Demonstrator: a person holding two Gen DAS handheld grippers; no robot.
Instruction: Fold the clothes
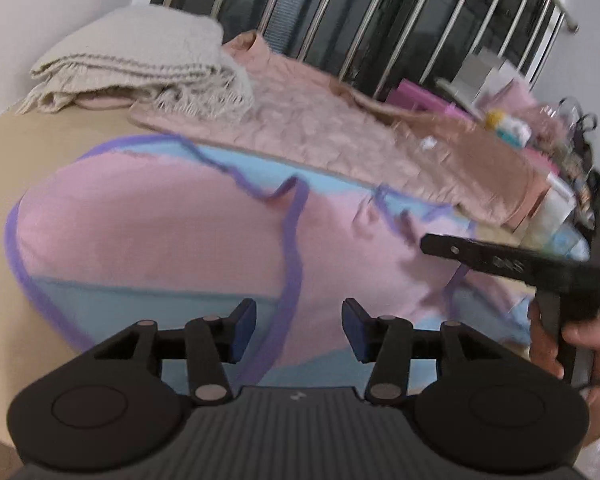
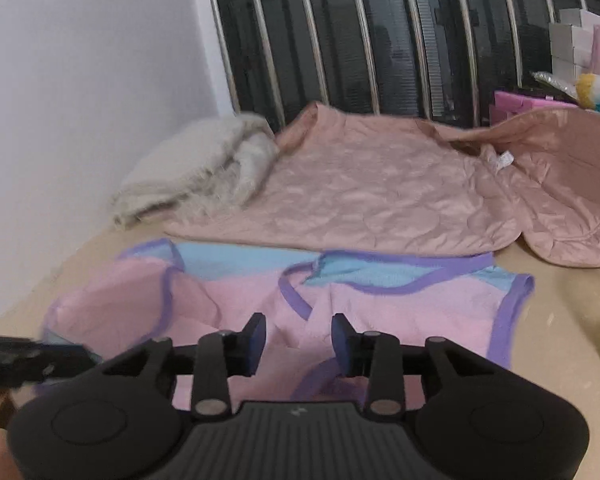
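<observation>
A pink and light-blue garment with purple trim [image 1: 172, 232] lies spread on the tan table, also in the right wrist view [image 2: 400, 312]. My left gripper [image 1: 299, 330] is open and empty just above its near part, over a purple seam. My right gripper [image 2: 299, 344] is open and empty above the garment's pink middle. The right gripper's black body also shows in the left wrist view [image 1: 500, 260], at the garment's right side. The tip of the left gripper shows at the left edge of the right wrist view [image 2: 32, 356].
A quilted pink jacket [image 2: 360, 192] lies behind the garment. A folded cream fringed blanket [image 1: 140, 60] sits at the back left by the white wall. Metal window bars [image 2: 380, 40] stand behind. Boxes and a plush toy [image 2: 592, 88] clutter the back right.
</observation>
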